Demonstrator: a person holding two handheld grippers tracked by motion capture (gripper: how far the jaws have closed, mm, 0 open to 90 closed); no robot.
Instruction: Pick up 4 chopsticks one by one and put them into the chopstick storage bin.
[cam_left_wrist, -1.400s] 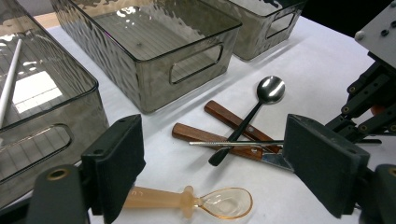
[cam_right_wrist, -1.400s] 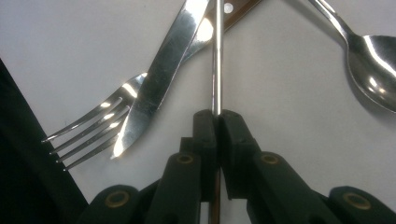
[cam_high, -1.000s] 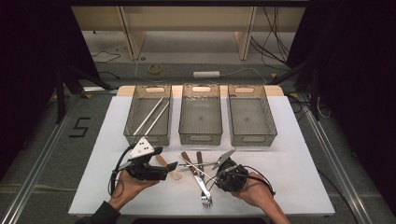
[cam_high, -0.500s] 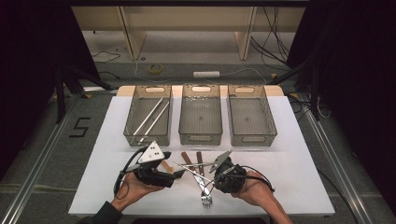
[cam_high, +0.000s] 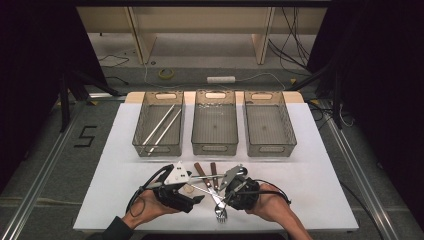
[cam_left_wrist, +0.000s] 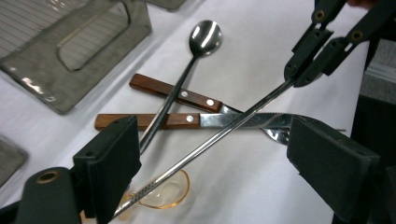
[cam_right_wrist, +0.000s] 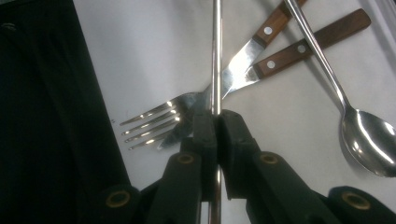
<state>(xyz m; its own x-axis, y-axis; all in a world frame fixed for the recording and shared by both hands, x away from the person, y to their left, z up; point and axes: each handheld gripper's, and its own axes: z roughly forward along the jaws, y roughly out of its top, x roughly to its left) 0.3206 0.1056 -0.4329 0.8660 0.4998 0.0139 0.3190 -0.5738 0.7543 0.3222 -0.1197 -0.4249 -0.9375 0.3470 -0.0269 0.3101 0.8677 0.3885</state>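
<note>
My right gripper is shut on a thin metal chopstick and holds it just above the white table. That chopstick runs slantwise through the wide gap of my open left gripper, and neither pad touches it. Beneath it lie two wooden-handled knives, a spoon and a fork. In the high view the left gripper and the right gripper face each other near the table's front edge, above the fork.
Three grey mesh baskets stand in a row behind the cutlery: the left basket holds two chopsticks, while the middle basket and the right basket look bare. A small amber-tinted clear piece lies under the left gripper's jaws.
My left gripper has moved right and toward the front edge, and its open jaws now straddle the held chopstick. The right gripper has stayed in place, still shut on the chopstick.
</note>
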